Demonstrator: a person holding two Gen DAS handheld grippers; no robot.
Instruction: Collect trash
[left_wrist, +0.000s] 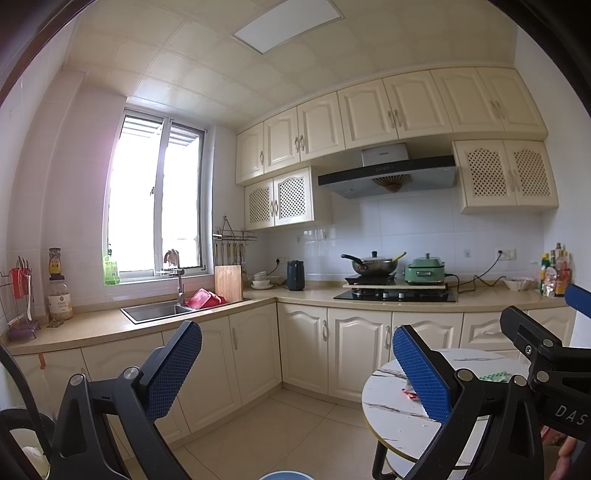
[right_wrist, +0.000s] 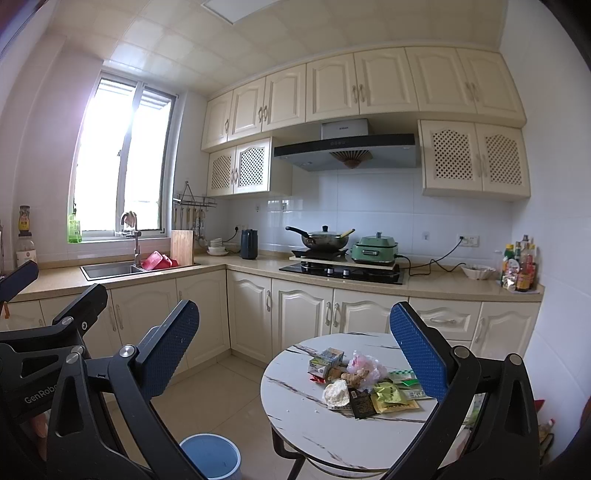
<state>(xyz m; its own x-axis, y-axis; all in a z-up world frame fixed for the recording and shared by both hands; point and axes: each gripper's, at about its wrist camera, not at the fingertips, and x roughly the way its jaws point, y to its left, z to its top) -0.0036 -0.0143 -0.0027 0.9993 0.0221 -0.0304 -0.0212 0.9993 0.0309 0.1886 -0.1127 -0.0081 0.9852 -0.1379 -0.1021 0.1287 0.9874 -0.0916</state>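
Observation:
A pile of trash (right_wrist: 364, 384) lies on the round white marble table (right_wrist: 295, 413): a small carton, a pink plastic bag, a crumpled white wad, yellow, dark and green wrappers. A blue bin (right_wrist: 212, 458) stands on the floor left of the table. My right gripper (right_wrist: 295, 358) is open and empty, held above the table's near side. My left gripper (left_wrist: 295, 369) is open and empty, left of the table (left_wrist: 391, 417), where a red scrap (left_wrist: 410, 393) and a green wrapper (left_wrist: 496, 376) show. The bin's rim (left_wrist: 286, 475) peeks in at the bottom.
Cream cabinets (right_wrist: 303, 314) run along an L-shaped counter with a sink (right_wrist: 110, 269), a hob with a wok (right_wrist: 325, 238) and a green cooker (right_wrist: 375, 249). Sauce bottles (right_wrist: 519, 269) stand at the counter's right end. Tiled floor (right_wrist: 218, 398) lies between the cabinets and the table.

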